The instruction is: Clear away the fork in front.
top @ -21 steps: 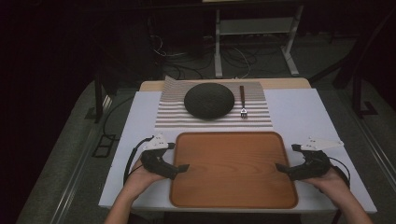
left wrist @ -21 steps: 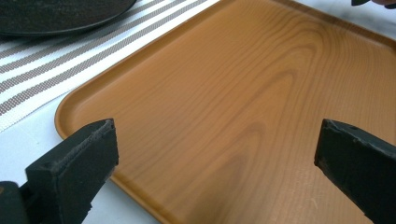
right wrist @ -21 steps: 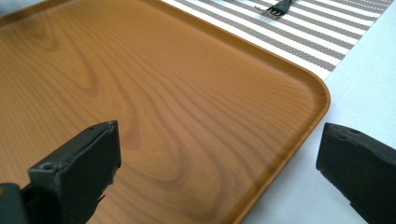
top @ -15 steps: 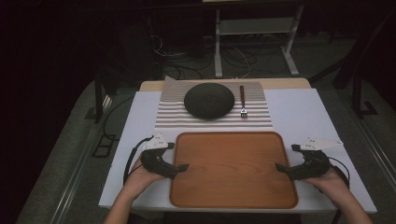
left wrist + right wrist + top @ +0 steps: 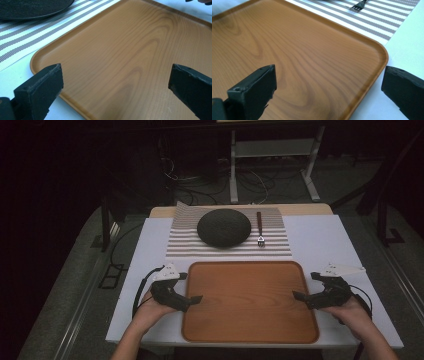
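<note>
An empty brown wooden tray (image 5: 250,320) lies on the white table near the front edge. My left gripper (image 5: 189,287) is open at the tray's left rim, jaws pointing inward over the edge. My right gripper (image 5: 306,286) is open at the right rim, likewise pointing inward. In the left gripper view the left gripper (image 5: 116,86) has wide-apart jaws framing the tray (image 5: 125,37) with nothing between them. In the right gripper view the right gripper (image 5: 328,87) has one jaw over the tray (image 5: 299,37) and the other over the white table beside its corner.
Behind the tray a striped placemat (image 5: 230,251) carries a black plate (image 5: 223,227) and a dark fork (image 5: 260,229) to its right. The plate (image 5: 30,8) and the fork (image 5: 359,6) also show in the gripper views. White table (image 5: 320,240) lies bare on both sides.
</note>
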